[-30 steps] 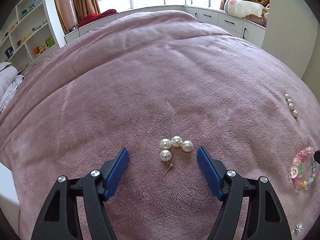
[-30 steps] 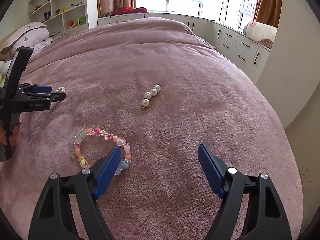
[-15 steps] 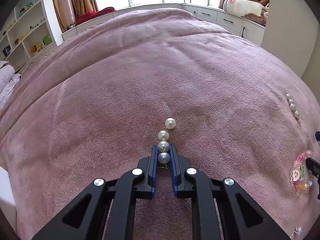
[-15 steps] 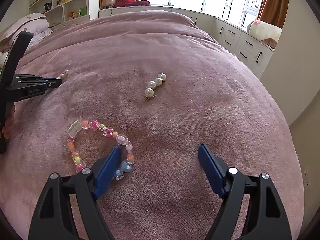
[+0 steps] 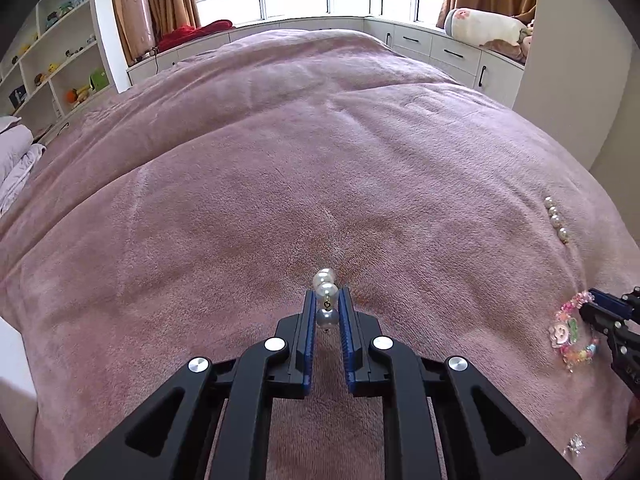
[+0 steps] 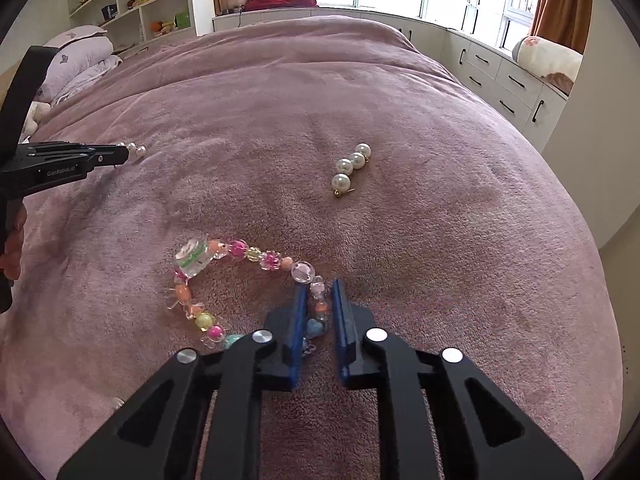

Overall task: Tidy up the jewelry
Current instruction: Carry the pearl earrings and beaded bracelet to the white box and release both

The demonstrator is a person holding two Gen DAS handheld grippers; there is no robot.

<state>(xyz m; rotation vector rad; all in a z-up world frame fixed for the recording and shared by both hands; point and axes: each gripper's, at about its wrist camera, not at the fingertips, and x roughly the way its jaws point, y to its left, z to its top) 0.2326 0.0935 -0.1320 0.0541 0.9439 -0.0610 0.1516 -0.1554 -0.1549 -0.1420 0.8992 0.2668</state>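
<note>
Both grippers are pinching now — left gripper (image 5: 327,312) on the pearl earring (image 5: 325,300), right gripper (image 6: 319,312) on the beaded bracelet (image 6: 224,276) lying on the blanket (image 6: 440,260) — but round beads could easily squirt out on the lift.

white pearl earring (image 5: 326,300) | multicoloured bead bracelet (image 6: 240,280) | mauve-pink blanket (image 5: 240,200)

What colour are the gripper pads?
Blue pads, clearest in the right wrist view.
</note>
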